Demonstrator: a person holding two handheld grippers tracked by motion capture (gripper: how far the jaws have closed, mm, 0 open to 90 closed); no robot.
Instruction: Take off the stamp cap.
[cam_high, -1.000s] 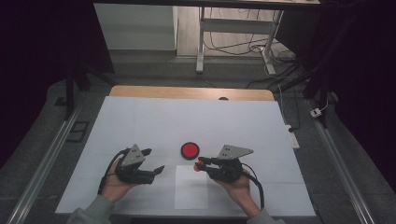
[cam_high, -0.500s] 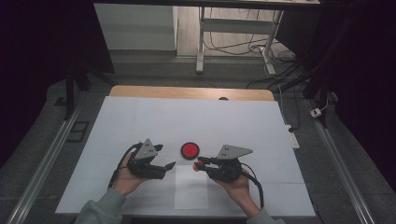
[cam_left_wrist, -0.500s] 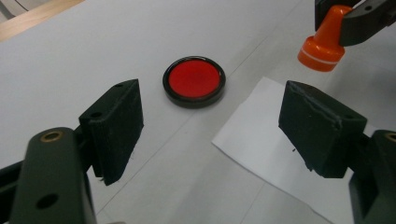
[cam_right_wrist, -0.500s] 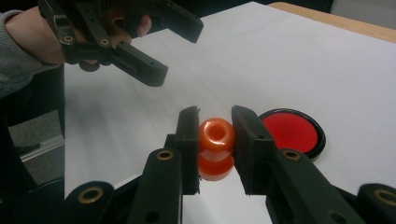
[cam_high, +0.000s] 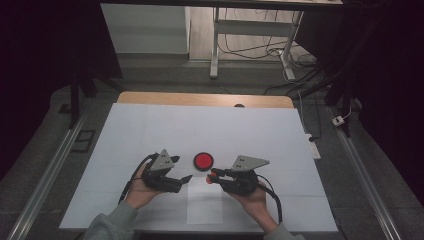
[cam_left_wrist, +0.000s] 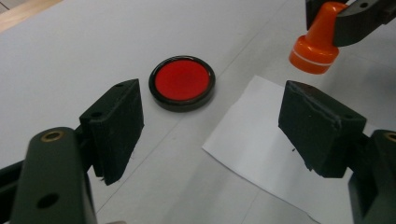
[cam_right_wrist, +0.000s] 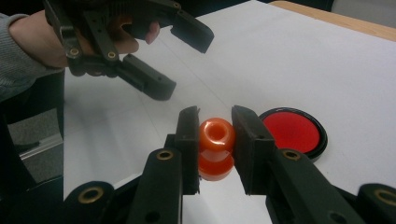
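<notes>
You are gripping the orange stamp (cam_right_wrist: 215, 148) by its handle in the right gripper (cam_right_wrist: 215, 140) just beside the red ink pad (cam_high: 203, 161), so keep it upright while your wide-open left gripper (cam_left_wrist: 208, 128) is nearing the white paper sheet (cam_left_wrist: 261, 154) to pin it.

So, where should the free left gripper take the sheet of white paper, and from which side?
Grip the paper at its near-left corner, coming in low from the left gripper's side. It lies flat on the table, so only an edge offers a hold, and that corner is nearest the open jaws and away from the stamp.
</notes>
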